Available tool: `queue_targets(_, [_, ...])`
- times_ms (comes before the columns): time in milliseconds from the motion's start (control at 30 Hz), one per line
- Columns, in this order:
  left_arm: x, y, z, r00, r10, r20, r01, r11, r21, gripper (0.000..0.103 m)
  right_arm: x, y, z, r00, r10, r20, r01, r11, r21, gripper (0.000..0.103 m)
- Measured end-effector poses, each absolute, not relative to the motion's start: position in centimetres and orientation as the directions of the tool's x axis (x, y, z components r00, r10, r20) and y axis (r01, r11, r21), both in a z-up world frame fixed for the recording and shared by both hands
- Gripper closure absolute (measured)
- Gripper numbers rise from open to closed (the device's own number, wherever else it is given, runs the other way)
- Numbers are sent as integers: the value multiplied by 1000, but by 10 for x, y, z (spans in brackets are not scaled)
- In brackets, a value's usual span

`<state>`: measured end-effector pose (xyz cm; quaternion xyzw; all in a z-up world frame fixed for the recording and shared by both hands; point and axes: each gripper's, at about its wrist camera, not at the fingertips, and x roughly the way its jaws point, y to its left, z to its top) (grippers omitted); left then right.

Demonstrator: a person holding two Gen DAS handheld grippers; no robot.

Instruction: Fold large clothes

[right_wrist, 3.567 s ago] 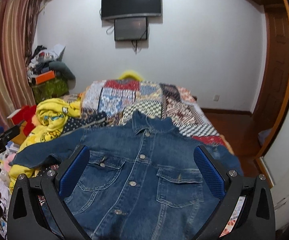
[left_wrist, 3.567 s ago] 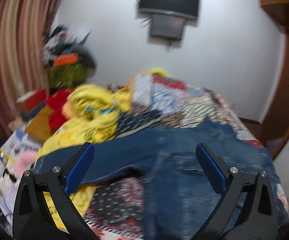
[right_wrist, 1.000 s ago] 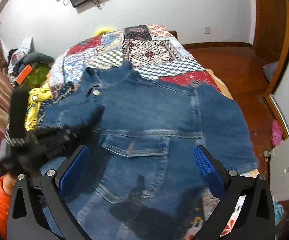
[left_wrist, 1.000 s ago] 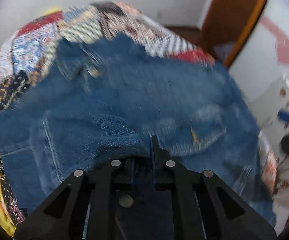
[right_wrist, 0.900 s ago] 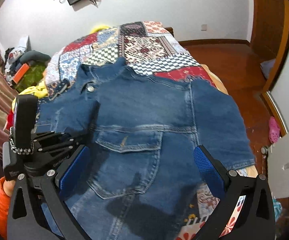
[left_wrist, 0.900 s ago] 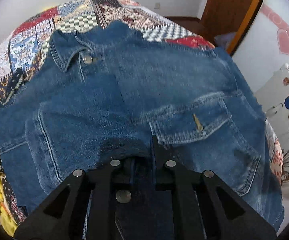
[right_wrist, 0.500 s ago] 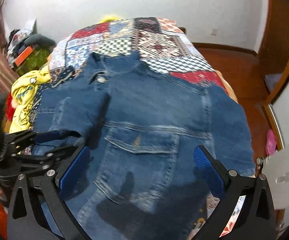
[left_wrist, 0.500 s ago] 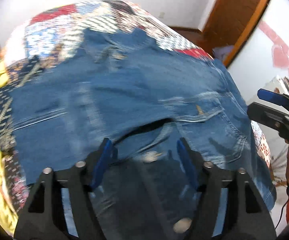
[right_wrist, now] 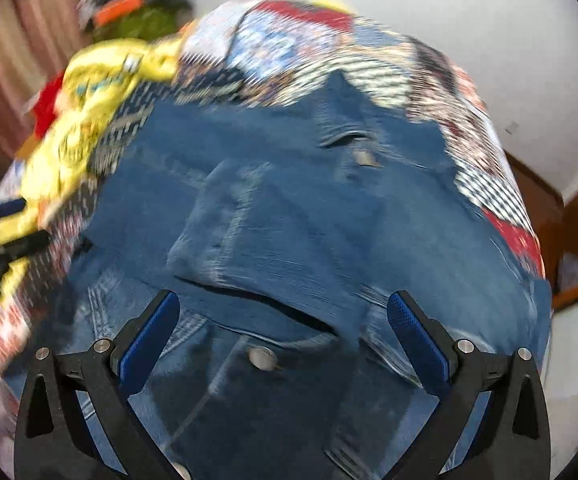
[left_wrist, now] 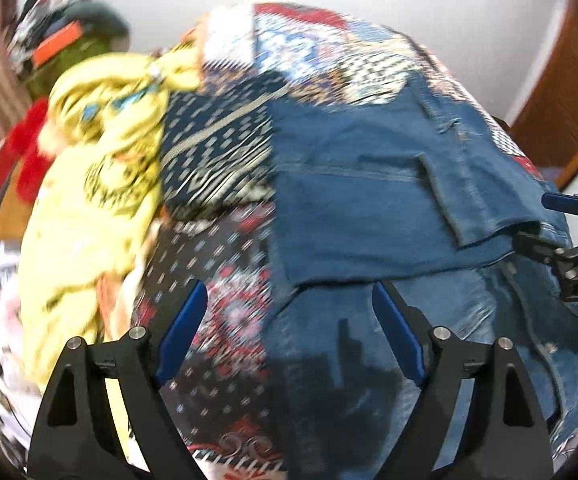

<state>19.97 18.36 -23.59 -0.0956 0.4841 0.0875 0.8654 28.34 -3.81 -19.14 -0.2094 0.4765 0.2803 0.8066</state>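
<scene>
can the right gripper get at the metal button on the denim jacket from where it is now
Probably yes. In the right wrist view the right gripper has its jaws wide apart with nothing held, and the metal button lies uncovered on the denim jacket right between them, though the picture is blurred.

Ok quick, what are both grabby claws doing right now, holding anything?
Left gripper: jaws opening, nothing between them; the blue denim jacket lies below.
Right gripper: jaws open, holding nothing.
</scene>
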Motion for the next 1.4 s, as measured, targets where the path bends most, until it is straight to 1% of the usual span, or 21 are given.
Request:
queue_targets(200, [181, 206, -256, 493, 26, -870, -312, 938, -149, 19, 278, 0, -222, 417, 125, -900, -751, 606, -264, 3])
queue_targets(267, [178, 208, -258, 495, 20, -868, -322, 933, -162, 19, 280, 5, -226, 432, 105, -896, -760, 577, -299, 7])
queue_targets(300, [177, 209, -258, 498, 18, -867, -328, 930, -169, 19, 282, 6, -227, 434, 108, -894, -765, 568, -303, 11])
queue_targets(333, [177, 210, -258, 501, 14, -865, -330, 927, -177, 19, 284, 7, -226, 438, 108, -892, -764, 568, -307, 19])
queue_targets(367, [178, 209, -258, 503, 10, -864, -330, 926, -182, 19, 287, 7, -226, 435, 108, -894, -765, 568, -304, 24])
queue_targets(433, [179, 207, -257, 506, 9, -862, -326, 928, -182, 19, 292, 7, -225, 411, 127, -903, -770, 578, -270, 42])
queue_targets(467, [181, 206, -255, 508, 10, -861, -321, 930, -179, 19, 295, 7, -223, 401, 142, -905, -772, 584, -250, 50])
queue_targets(533, [183, 202, -253, 513, 13, -858, -310, 935, -171, 19, 296, 5, -220, 392, 173, -903, -771, 598, -220, 71])
queue_targets(567, [185, 199, -251, 516, 14, -857, -301, 939, -166, 19, 292, 6, -219, 393, 186, -901, -767, 606, -210, 73])
queue_targets(600, [187, 197, -248, 519, 16, -854, -293, 943, -160, 19, 292, 4, -216, 396, 205, -895, -763, 616, -196, 82])
queue_targets(633, [190, 195, -246, 523, 17, -852, -286, 945, -156, 19, 290, 2, -211, 401, 225, -888, -755, 630, -182, 87])
queue_targets(733, [201, 186, -236, 540, 14, -841, -259, 954, -151, 19, 294, -10, -194, 425, 281, -860, -722, 678, -135, 89])
queue_targets(833, [217, 176, -224, 560, 19, -828, -238, 961, -139, 19, 310, -35, -169, 448, 347, -824, -668, 742, -51, 90])
queue_targets(1067, [259, 136, -208, 583, -20, -813, -173, 974, -149, 19, 330, -111, -126, 519, 433, -737, -545, 832, 105, 91])
queue_targets(1233, [286, 100, -231, 530, -70, -845, -114, 982, -152, 19, 332, -152, -124, 539, 458, -707, -483, 856, 187, 91])
queue_targets(1400, [298, 80, -272, 429, -82, -900, -104, 985, -140, 19, 337, -183, -154, 518, 425, -742, -413, 884, 219, 91])
